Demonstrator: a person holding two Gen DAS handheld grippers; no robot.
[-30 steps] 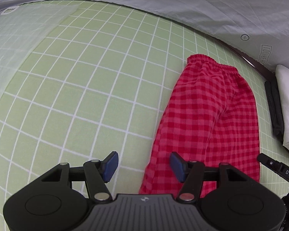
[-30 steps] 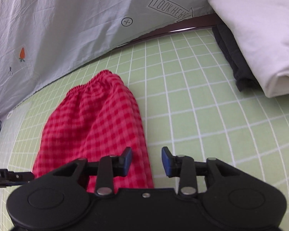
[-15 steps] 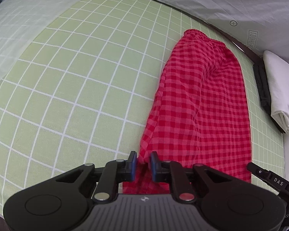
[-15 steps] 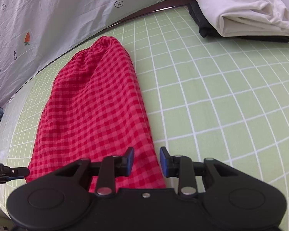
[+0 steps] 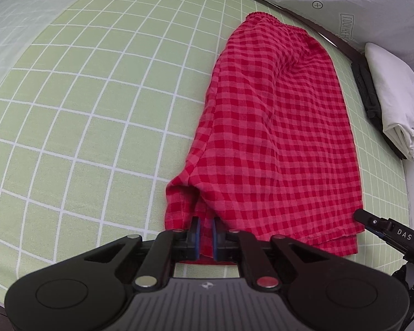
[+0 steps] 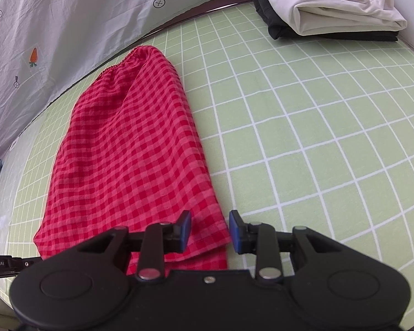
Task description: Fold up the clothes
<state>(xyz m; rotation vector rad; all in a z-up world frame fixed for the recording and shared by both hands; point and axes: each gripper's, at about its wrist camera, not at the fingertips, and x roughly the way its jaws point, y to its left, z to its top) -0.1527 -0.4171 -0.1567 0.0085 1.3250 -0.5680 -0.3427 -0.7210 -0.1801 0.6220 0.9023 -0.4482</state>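
Red checked shorts point(image 5: 278, 127) lie folded lengthwise on the green grid sheet point(image 5: 96, 96), waistband at the far end. My left gripper point(image 5: 205, 234) is shut on the near left hem corner, and the cloth bunches up there. In the right wrist view the shorts point(image 6: 129, 149) run away from me. My right gripper point(image 6: 210, 230) is open, with the near right hem corner lying between its blue pads, which stand apart from the cloth.
A folded white cloth point(image 6: 331, 2) lies on a black garment point(image 6: 278, 27) at the far right corner. A grey printed sheet point(image 6: 69, 22) hangs behind the bed edge. The right gripper's tip point(image 5: 386, 229) shows in the left wrist view.
My left gripper has closed on the left hem corner and lifted it slightly. My right gripper has pulled back toward the right hem corner and stays open.
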